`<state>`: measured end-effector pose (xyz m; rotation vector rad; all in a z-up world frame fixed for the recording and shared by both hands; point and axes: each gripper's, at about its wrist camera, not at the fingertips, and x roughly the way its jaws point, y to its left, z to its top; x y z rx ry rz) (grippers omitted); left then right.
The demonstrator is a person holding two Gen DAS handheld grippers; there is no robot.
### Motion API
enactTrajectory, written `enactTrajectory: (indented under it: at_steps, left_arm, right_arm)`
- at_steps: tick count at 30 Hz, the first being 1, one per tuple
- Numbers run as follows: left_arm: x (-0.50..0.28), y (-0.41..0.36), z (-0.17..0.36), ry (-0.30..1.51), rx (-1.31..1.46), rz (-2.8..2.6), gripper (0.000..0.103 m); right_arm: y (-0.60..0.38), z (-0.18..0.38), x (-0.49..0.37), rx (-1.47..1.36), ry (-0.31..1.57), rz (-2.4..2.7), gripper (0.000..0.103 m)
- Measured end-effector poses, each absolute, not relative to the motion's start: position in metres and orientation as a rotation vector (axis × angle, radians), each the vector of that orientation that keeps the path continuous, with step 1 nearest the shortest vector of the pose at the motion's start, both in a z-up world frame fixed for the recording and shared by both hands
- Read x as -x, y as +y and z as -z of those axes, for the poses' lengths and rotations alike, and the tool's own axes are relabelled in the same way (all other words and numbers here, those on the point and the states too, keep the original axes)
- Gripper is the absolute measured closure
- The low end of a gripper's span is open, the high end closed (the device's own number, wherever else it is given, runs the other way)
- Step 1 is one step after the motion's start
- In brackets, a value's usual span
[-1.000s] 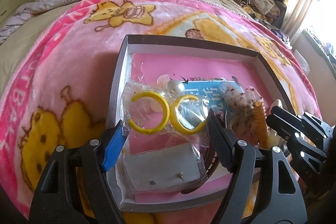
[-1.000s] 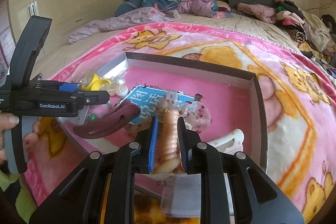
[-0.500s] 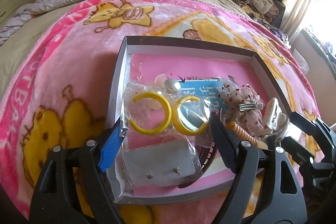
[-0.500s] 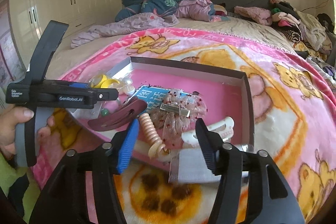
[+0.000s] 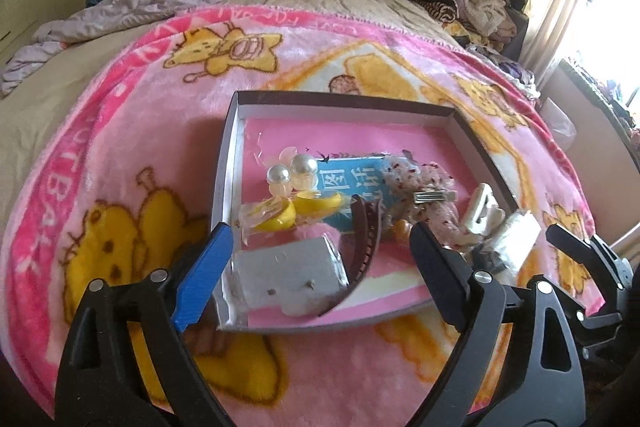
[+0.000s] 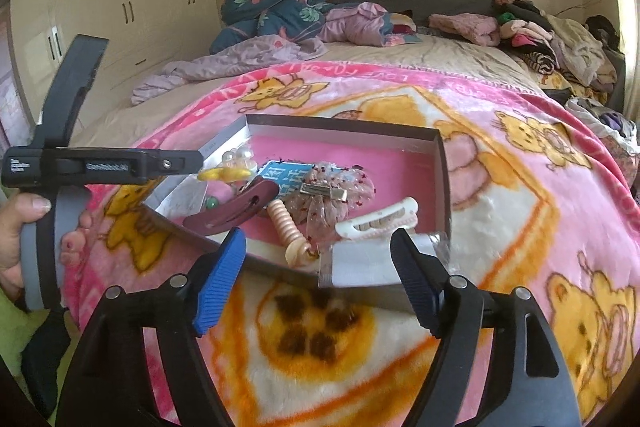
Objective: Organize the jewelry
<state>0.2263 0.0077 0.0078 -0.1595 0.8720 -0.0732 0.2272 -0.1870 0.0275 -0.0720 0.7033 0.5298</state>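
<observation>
Both grippers hang with jaws spread and empty over the near edge of the jewelry box.

The left gripper (image 5: 320,267) and right gripper (image 6: 316,275) hover before the shallow pink-lined cardboard box (image 6: 442,163) on the pink cartoon blanket (image 6: 520,195); inside lie a peach spiral hair tie (image 6: 286,227), maroon snap clip (image 6: 232,213), white claw clip (image 6: 378,223) and yellow hoop earrings (image 5: 280,217).

Right tongs (image 6: 318,279) gape empty before the box (image 6: 442,163) of hair clips.

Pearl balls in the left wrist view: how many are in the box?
2. Both lie side by side near the box's left wall: left pearl, right pearl. Others may hide under clutter.
</observation>
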Motion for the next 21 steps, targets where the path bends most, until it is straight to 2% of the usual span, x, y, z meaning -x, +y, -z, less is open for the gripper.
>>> enactTrajectory:
  at_steps: [1, 5, 9, 13, 21]
  left_arm:
    - [-0.222, 0.007, -0.011, 0.865, 0.157, 0.073, 0.019]
    - [-0.207, 0.003, -0.019, 0.842, 0.146, 0.076, 0.015]
    - [-0.191, -0.001, -0.026, 0.820, 0.140, 0.076, 0.010]
    - [-0.170, -0.002, -0.031, 0.801, 0.142, 0.074, 0.010]
    - [-0.134, -0.004, -0.026, 0.786, 0.142, 0.057, 0.010]
  right_arm:
    - [-0.189, -0.028, -0.224, 0.069, 0.702, -0.525, 0.023]
    - [-0.196, -0.031, -0.215, 0.054, 0.694, -0.506, 0.020]
    - [-0.202, -0.036, -0.207, 0.043, 0.683, -0.484, 0.013]
    - [-0.208, -0.039, -0.199, 0.019, 0.676, -0.462, 0.008]
    - [-0.215, -0.041, -0.179, -0.010, 0.678, -0.438, 0.006]
